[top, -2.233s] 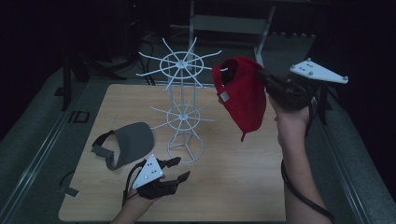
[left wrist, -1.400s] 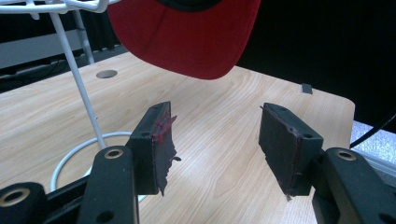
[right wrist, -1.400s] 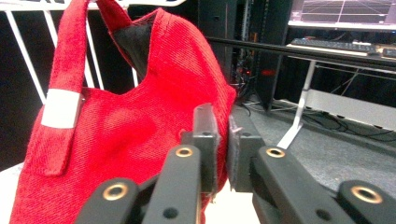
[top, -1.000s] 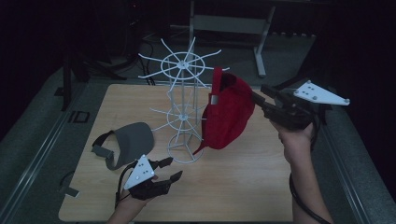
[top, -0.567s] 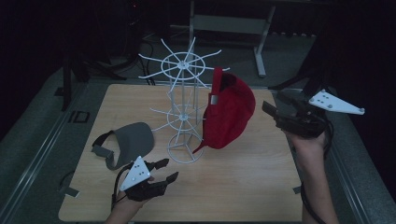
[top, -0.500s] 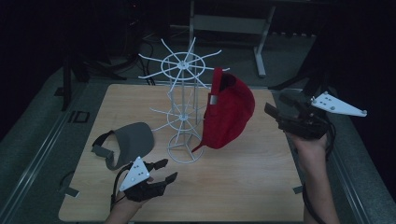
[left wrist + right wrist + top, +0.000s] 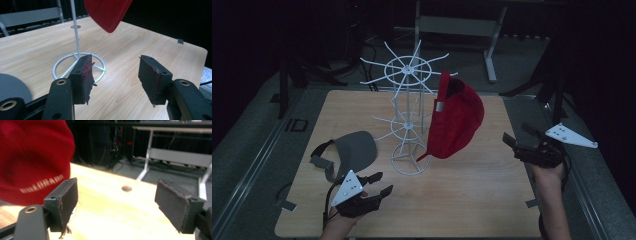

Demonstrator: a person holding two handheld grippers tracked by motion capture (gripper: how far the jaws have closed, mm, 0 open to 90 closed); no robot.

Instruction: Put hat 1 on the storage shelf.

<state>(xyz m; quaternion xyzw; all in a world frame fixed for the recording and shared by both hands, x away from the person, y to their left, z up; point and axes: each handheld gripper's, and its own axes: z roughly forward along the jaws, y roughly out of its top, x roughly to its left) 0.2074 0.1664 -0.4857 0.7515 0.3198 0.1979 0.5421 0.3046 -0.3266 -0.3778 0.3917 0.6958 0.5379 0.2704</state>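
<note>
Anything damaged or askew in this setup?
Yes: the left gripper has a torn pad, its red-stained edge frayed and ragged on one of the fingers. The red cap hangs lopsided from the white wire rack, brim pointing down. The grey visor lies flat.

My table (image 7: 492, 200) was light wood with rounded corners. On it stood a white wire rack (image 7: 408, 164). A grey visor (image 7: 354, 148) lay beside its base.

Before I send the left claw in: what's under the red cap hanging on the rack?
Under the red cap is bare wooden table and, beside it, the white rack's ring base. The cap covers whichever prong carries it.
</note>
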